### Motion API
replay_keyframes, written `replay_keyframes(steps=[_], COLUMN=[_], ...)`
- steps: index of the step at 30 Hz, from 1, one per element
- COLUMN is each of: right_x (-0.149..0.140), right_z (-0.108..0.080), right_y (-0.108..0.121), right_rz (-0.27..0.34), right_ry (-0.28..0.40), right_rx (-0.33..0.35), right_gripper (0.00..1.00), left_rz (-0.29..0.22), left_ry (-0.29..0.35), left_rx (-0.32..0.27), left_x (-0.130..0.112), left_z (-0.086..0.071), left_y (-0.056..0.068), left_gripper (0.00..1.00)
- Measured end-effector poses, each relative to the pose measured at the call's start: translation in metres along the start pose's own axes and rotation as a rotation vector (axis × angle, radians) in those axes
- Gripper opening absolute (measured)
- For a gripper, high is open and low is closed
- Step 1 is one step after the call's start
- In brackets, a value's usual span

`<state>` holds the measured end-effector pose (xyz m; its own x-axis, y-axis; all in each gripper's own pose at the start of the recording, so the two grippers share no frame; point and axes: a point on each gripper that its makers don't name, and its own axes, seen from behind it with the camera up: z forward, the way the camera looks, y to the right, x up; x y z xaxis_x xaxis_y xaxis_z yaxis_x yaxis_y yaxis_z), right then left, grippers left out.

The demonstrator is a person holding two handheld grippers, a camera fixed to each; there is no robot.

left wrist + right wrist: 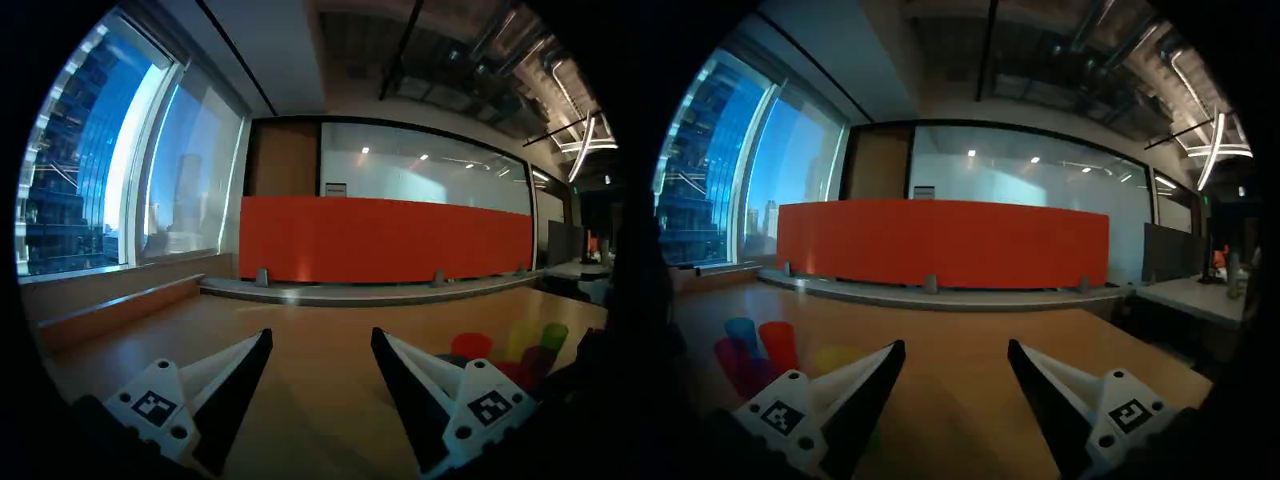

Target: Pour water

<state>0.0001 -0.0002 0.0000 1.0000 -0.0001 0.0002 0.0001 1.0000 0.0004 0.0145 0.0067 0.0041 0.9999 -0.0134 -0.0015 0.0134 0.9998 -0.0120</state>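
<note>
Wooden table point(240, 316) — coloured cups point(778, 342) standing; left tool point(321, 334), right tool point(956, 346) spread, empty.

We note both views low over the wooden table point(320, 416), facing the far orange partition point(384, 240). Shared: partition, window point(88, 184), coloured cups point(524, 340), which sit rightward in the left gripper view and leftward in the right gripper view.

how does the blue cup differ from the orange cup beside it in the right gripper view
The blue cup is pale blue, the orange cup orange-red. The blue cup stands further left and further back; the orange cup is nearer the open right gripper. A purple cup overlaps the blue cup's lower part, a gripper finger hides the orange cup's base. Both look upright and translucent, on the wooden table.
</note>
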Motion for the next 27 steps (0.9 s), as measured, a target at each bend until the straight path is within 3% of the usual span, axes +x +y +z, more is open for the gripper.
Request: replay_keyframes(steps=[9, 15, 27], right_x=[0.024, 0.059, 0.13], right_z=[0.006, 0.01, 0.019], right_y=[-0.019, -0.021, -0.024], right_rz=[0.005, 0.025, 0.036], right_ry=[-0.046, -0.051, -0.019], right_rx=[0.073, 0.104, 0.153], right_gripper=[0.99, 0.99, 0.99], left_rz=[-0.022, -0.009, 0.022], left_ry=[-0.011, -0.011, 0.005], left_rx=[-0.073, -0.129, -0.204], left_x=[0.051, 0.09, 0.159], left_z=[0.012, 0.02, 0.028], left_y=[0.021, 0.033, 0.041], left_gripper=[0.92, 0.92, 0.92])
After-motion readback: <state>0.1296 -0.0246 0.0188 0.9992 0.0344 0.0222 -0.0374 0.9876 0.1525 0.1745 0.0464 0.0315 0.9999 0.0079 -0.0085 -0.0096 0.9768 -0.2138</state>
